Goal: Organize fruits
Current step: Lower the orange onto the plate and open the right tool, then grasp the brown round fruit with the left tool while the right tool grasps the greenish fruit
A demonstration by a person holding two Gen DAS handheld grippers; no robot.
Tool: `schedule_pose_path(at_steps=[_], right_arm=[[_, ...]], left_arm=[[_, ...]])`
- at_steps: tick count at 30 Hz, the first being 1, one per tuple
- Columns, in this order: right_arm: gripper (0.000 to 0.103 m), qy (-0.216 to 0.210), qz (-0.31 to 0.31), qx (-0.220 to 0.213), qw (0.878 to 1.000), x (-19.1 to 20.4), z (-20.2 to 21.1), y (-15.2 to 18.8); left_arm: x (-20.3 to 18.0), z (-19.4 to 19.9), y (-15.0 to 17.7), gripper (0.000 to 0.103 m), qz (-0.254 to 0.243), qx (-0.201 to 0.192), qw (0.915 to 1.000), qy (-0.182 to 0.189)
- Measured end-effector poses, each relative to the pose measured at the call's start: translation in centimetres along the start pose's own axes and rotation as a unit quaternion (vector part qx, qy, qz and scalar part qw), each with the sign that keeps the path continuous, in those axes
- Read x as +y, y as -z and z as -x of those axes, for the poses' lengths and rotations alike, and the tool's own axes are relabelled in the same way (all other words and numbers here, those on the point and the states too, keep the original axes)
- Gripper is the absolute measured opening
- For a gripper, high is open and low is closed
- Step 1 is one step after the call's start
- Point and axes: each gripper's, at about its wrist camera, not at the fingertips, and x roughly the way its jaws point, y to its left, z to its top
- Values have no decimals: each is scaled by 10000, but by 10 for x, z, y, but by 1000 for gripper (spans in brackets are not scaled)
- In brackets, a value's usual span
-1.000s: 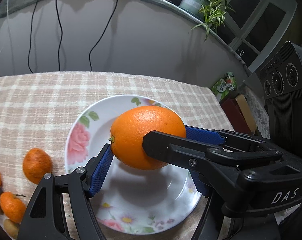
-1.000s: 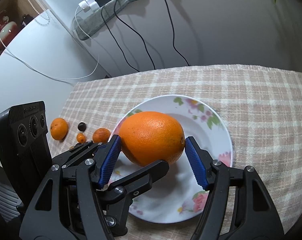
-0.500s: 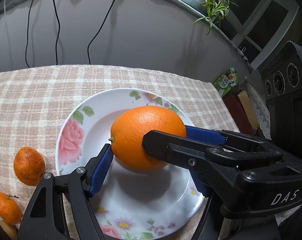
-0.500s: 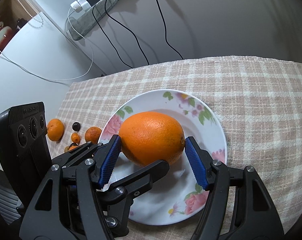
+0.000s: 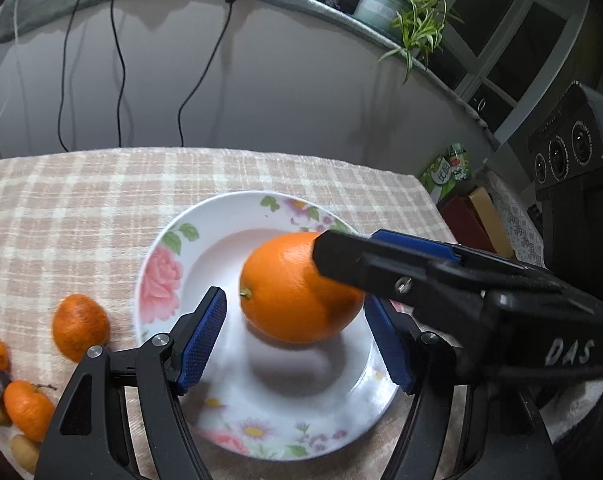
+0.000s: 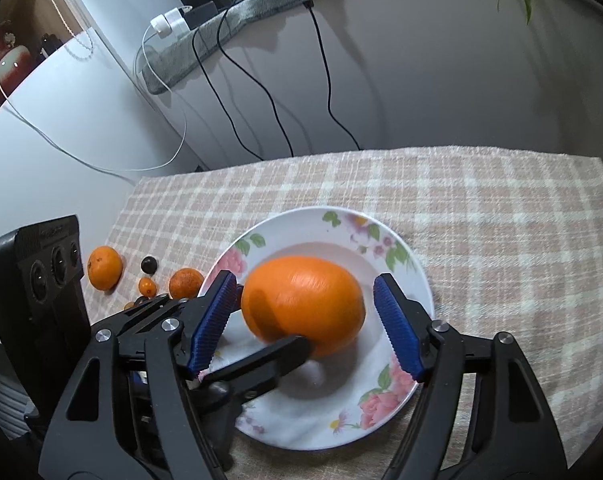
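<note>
Moved: both grippers' blue pads have parted from the large round orange (image 5: pixel 299 288).
Left gripper (image 5: pixel 297 344): jaws apart.
Right gripper (image 6: pixel 305 324): jaws apart.
Orange: rests on white floral plate (image 5: pixel 169 240).

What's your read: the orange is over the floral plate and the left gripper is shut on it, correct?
No. The left gripper is open, not shut on the orange: the left wrist view shows a gap at its pad. The orange is over the floral plate.
</note>
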Motion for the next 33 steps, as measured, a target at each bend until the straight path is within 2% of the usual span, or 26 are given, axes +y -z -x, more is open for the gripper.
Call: schedule_pose_path(at_steps=[5,10,19,23,25,26,27,28,30,33], right_arm=[[74,40,118,-334,9994,7,11,4],[74,125,604,-619,9962,29,22,11],[74,93,1412,-524,9886,73,24,32],[74,-74,1678,-435,9848,91,18,44],[74,-168,1835,-330,9823,102,12,50],[73,-190,1911,-283,9810,107,9,53],[68,-205,1978,-234,9798,110,6,56],[60,-227,2037,-174,9786,114,3,58],[53,-339,2111,3,9769,121,-5,63],[50,-454,2172,193,9749,130,-17,70]], left_arm=[[7,19,6,71,6,-167,9998,-87],[18,45,20,71,-102,-322,9988,-356],[59,93,59,71,281,-539,9942,-888],[73,110,74,66,379,-589,9909,-1153],[80,114,80,59,467,-543,9905,-1178],[83,115,83,52,496,-509,9903,-1192],[86,114,85,47,520,-473,9901,-1214],[89,114,87,47,541,-455,9899,-1225],[94,113,90,46,633,-429,9894,-1237],[101,114,94,46,682,-424,9890,-1244]])
